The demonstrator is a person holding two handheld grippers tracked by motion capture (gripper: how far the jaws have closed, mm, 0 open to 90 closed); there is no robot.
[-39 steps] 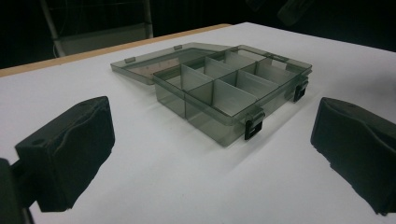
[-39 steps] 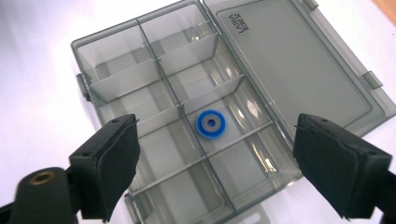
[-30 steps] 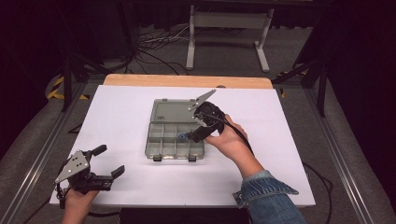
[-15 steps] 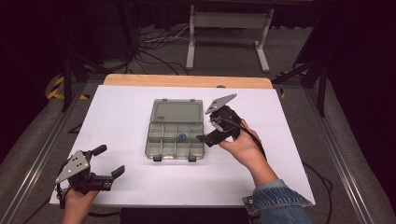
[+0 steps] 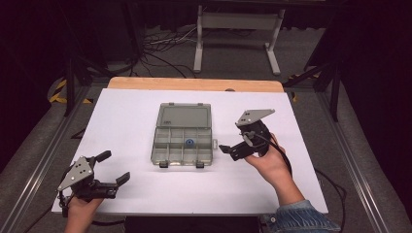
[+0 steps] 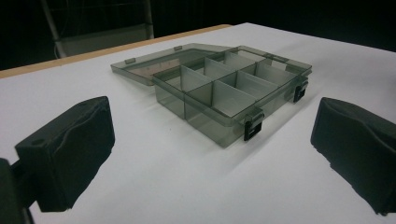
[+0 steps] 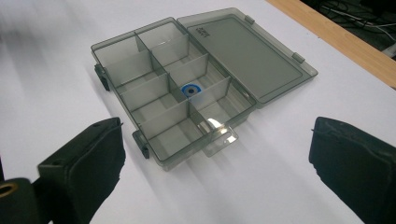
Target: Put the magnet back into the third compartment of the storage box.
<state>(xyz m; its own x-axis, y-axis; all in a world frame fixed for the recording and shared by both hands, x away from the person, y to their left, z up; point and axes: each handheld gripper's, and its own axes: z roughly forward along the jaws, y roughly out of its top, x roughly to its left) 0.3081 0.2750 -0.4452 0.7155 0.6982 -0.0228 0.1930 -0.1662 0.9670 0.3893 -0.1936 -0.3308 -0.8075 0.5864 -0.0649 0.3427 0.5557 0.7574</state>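
1. Grippers first: our right gripper [image 5: 232, 149] sits right of centre in the high view, just beside the right edge of the organizer box [image 5: 183, 135] but clear of it. Its jaws have just been opening and now stand spread wide, with nothing between them.
2. Our left gripper [image 5: 112, 167] rests at the lower left of the high view, well apart from the box, jaws spread and empty.
3. We see the organizer box in the middle of the high view, lying flat on the white table [image 5: 145, 204]. Its lid [image 5: 185, 116] is swung fully open and lies flat on the table above the tray in the frame.
4. In the right gripper view the box [image 7: 173, 93] fills the upper centre, with the lid at the upper right and our two black pads [image 7: 88, 163] low at either side, the bare table showing between them.
5. We make out a small blue ring [image 7: 190, 90] in one of the middle compartments, against a divider; in the high view it [image 5: 189, 142] shows as a blue dot right of the tray's centre.
6. In the left gripper view the box [image 6: 219, 93] stands at the upper centre with two black latches [image 6: 253, 128] on its near wall, between our wide-set pads [image 6: 70, 149].
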